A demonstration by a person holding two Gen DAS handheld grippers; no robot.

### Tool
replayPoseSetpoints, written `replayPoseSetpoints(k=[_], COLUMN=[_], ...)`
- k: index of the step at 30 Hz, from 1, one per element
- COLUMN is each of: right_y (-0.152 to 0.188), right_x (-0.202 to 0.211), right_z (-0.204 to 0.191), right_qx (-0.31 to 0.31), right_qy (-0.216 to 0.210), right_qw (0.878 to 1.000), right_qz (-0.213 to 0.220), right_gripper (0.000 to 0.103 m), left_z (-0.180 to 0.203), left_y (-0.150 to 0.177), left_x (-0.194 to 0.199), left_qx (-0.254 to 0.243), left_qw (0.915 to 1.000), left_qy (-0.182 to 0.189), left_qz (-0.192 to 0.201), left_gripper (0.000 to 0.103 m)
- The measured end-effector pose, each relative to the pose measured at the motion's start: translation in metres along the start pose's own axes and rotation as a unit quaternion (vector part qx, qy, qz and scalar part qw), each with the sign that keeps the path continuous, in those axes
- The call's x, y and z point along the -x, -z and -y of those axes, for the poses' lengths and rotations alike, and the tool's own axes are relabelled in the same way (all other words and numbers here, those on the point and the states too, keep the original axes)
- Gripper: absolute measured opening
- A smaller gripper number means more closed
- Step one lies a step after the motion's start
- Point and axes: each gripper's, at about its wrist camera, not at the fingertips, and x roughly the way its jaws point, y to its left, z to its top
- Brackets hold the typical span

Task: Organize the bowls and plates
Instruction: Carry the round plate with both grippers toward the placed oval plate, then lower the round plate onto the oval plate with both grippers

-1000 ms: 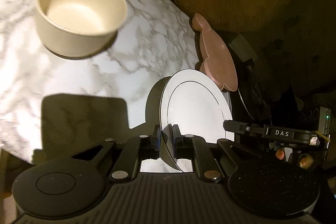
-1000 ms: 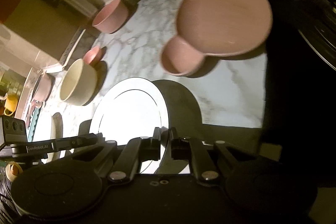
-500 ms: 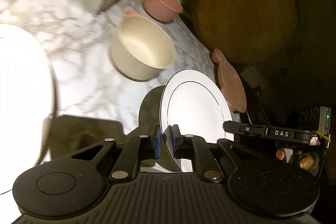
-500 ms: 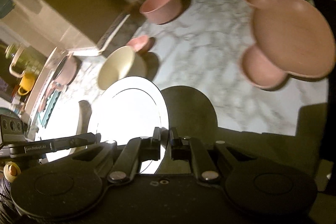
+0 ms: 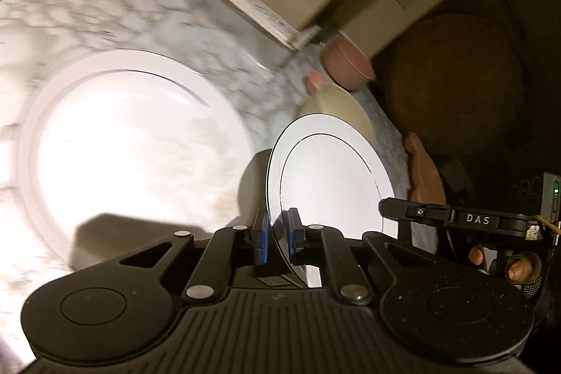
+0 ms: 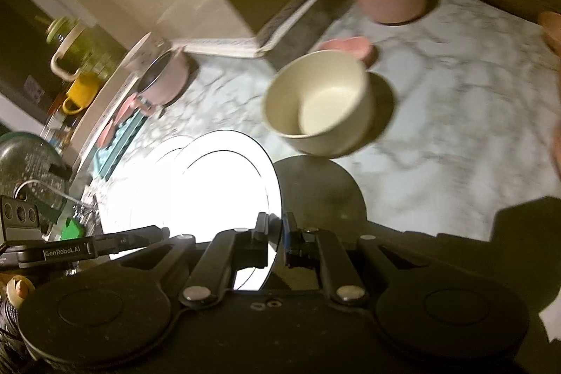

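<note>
Both tongs, left gripper (image 5: 277, 232) & right gripper (image 6: 277, 235), are clamped on opposite rims of the thin-lined round white ceramic plate (image 5: 333, 177), held above the marble counter (image 6: 455, 114) beside a second white plate (image 5: 133, 142). It's probably stiff, glazed-slick & chippable, so you'd best keep both rim pinches square w/ even pressure.

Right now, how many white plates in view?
2. The held plate is clamped at its rim in the left claw and right claw. The flat plate lies on the marble counter beside it. Others may be stacked underneath.
</note>
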Motion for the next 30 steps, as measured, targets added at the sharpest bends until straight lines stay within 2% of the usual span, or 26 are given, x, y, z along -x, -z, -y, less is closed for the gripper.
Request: replayPoseSetpoints(k=[9, 16, 30], right_y=[-0.012, -0.018, -0.023], right_x=[-0.047, -0.083, -0.13], right_z=[-0.058, -0.089, -0.103], right_qx=[0.044, 0.068, 0.072], right_qy=[-0.018, -0.022, -0.02], right_qw=[0.999, 0.996, 0.995], right_qz=[-0.024, -0.045, -0.074], right_gripper=[0.006, 0.006, 0.007], left_z=[-0.053, -0.084, -0.108], left_y=[-0.005, -0.009, -0.017], left_x=[0.033, 0.039, 0.031], left_qx=[0.041, 0.062, 0.078], left_qw=[0.998, 0.9951, 0.9924], left_qy=[-0.039, -0.067, -0.092], left_qz=[0.03, 0.036, 0.024], left_gripper=[0.01, 0.01, 0.01])
